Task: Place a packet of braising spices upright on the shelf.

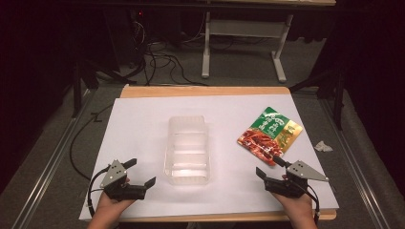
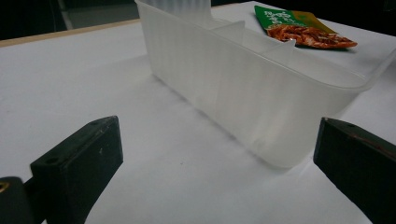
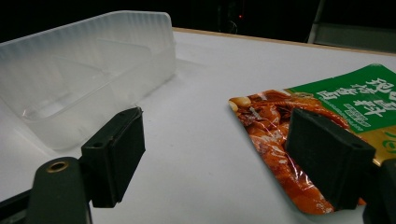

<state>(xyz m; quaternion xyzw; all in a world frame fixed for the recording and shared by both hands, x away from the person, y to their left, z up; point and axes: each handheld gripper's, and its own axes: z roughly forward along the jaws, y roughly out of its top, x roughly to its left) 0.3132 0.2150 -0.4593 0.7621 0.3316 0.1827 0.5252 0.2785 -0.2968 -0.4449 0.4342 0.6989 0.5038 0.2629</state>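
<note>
A clear plastic tray (image 1: pixel 188 149) with ribbed dividers lies in the middle of the white table cover (image 1: pixel 143 124). To its right lies a flat food pouch (image 1: pixel 270 134), green and gold with a red dish printed on it. My left gripper (image 1: pixel 142 172) rests at the near left, open and empty, its jaws facing the tray (image 2: pixel 243 88). Over at the near right, my right gripper (image 1: pixel 270 167) stands open and empty, one jaw just over the near corner of the pouch (image 3: pixel 280 126). The tray (image 3: pixel 79 79) shows to its left.
A crumpled white scrap (image 1: pixel 323 146) lies on the grey floor mat right of the table. Cables (image 1: pixel 157 57) and a white frame (image 1: pixel 243 43) stand beyond the far edge. The pouch (image 2: pixel 303 28) appears past the tray in the left gripper view.
</note>
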